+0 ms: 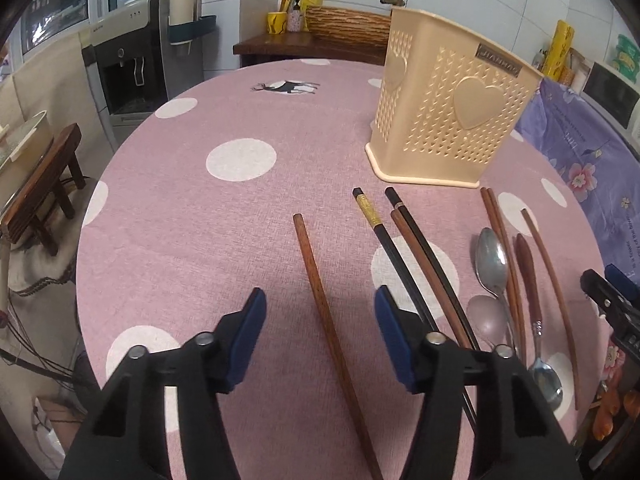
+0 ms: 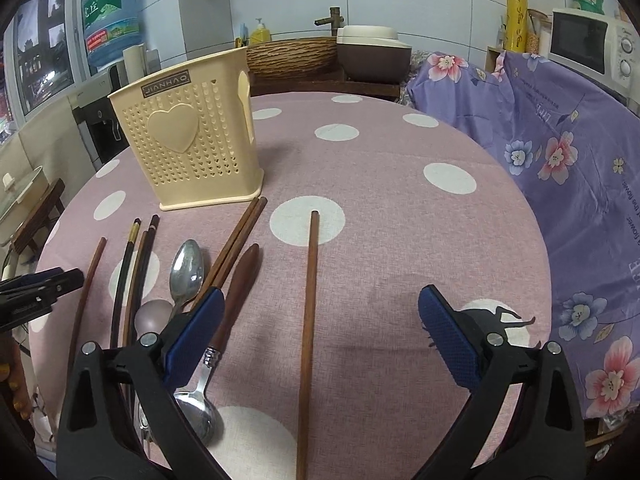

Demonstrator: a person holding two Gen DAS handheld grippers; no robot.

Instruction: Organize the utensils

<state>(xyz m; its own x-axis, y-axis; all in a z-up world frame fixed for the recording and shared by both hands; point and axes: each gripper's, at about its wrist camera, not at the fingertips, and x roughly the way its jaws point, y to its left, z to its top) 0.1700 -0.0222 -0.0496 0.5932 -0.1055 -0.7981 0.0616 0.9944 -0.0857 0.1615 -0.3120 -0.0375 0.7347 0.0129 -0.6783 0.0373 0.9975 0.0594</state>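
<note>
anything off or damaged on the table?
Nothing damaged or spilled. The utensil holder stands upright, but every utensil still lies loose on the tablecloth. One wooden chopstick lies apart from the cluster, and the black chopstick crosses under neighbouring sticks.

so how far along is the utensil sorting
Barely begun: nothing shows above the holder rim. Chopsticks and spoons lie on the table. Neither gripper holds anything: the left gripper is open astride one brown chopstick, the right gripper open astride another chopstick. All are left to load.
</note>
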